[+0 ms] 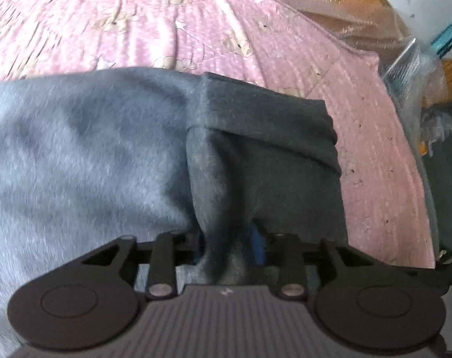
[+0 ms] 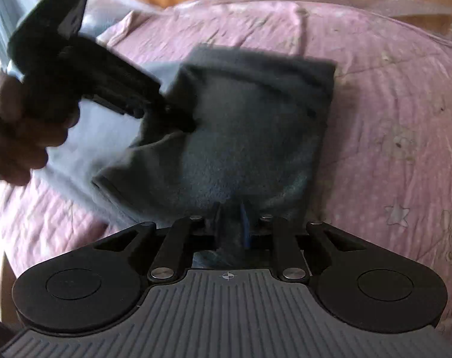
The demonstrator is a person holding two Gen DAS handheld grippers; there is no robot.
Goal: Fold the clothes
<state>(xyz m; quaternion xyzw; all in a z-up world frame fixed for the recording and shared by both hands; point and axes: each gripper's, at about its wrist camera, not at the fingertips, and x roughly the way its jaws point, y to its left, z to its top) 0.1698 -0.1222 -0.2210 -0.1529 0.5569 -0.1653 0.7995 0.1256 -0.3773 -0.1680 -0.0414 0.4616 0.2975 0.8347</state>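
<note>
Both claws point(image 1: 226, 238) point(image 2: 230, 226) pinching grey garment point(image 2: 250, 125) edges

free: pink quilt point(image 2: 390, 95) right of garment point(image 2: 250, 125) | blocked: left tool point(image 2: 193, 125) over garment's left

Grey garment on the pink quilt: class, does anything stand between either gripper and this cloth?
Nothing visible does. The left gripper and the right gripper each already pinch a bunch of the grey garment directly.

The left hand-held gripper point(image 1: 226, 238) pinches a grey garment point(image 1: 106, 155) over a pink quilt point(image 1: 375, 149).
</note>
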